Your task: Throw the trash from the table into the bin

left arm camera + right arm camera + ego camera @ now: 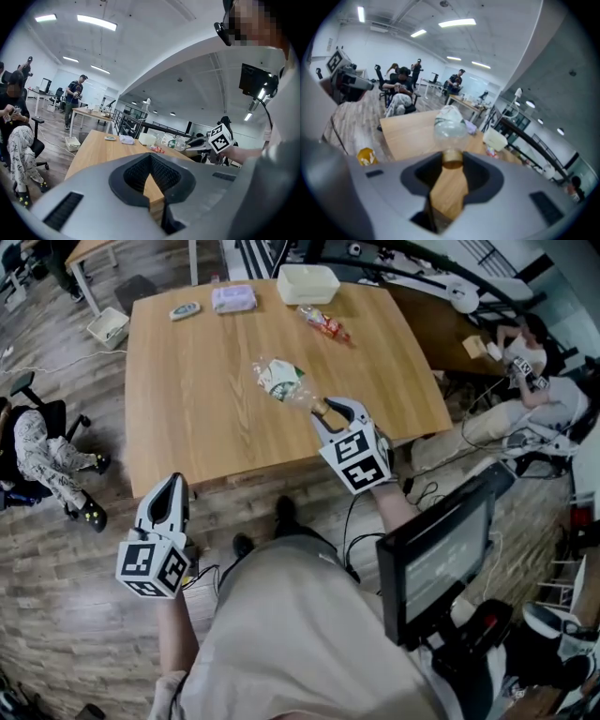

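Spanning the head view, the counter (206,381) has the plastic bottle (281,381) near its front edge; right hand-held gripper (328,412) pinches its brown cap. Left hand-held gripper (172,486): pressed together, empty. Risk: grip on cap only, so bottle may swing & slip w/ fast carry.

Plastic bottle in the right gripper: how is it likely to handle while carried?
The plastic bottle looks clear and empty, so probably light. Its walls look dented, likely thin and crushable. The right gripper holds only its cap end, so the body may swing or slip.
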Demonstrator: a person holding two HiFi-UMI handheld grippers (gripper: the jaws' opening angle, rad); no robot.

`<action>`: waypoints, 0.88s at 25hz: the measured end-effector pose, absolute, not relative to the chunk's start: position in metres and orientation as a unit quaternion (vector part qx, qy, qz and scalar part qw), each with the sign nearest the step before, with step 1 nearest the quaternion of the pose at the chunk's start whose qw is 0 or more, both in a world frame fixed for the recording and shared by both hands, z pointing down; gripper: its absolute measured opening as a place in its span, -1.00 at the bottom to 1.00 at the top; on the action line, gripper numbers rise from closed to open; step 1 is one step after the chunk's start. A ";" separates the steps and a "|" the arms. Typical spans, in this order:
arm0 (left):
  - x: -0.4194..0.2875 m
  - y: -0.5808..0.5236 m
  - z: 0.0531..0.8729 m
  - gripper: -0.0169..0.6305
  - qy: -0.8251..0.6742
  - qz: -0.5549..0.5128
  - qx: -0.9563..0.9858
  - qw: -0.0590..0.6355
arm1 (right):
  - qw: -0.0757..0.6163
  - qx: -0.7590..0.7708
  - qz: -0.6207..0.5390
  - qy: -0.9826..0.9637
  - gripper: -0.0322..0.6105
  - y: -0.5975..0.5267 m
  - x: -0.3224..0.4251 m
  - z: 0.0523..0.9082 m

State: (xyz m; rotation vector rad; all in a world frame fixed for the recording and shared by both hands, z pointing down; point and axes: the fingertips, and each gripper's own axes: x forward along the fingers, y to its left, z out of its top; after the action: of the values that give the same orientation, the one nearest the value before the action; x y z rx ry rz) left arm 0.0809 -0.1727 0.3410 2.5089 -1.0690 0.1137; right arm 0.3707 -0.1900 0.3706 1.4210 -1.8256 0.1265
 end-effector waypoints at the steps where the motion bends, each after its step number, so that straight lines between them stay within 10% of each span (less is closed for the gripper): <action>1: 0.081 -0.169 0.345 -0.89 -0.376 0.043 0.902 0.208 | 0.402 0.566 0.054 -0.718 -0.46 -0.181 0.370 0.372; 22: 0.113 -0.109 0.363 -0.89 -0.328 0.074 0.919 0.208 | 0.336 0.587 0.083 -0.732 -0.46 -0.093 0.372 0.345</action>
State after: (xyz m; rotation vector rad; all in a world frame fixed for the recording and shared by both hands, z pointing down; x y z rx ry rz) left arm 0.1128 -0.1092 0.3634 2.5575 -0.9127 0.2065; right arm 0.3719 -0.0930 0.3454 1.5297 -1.9087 0.2158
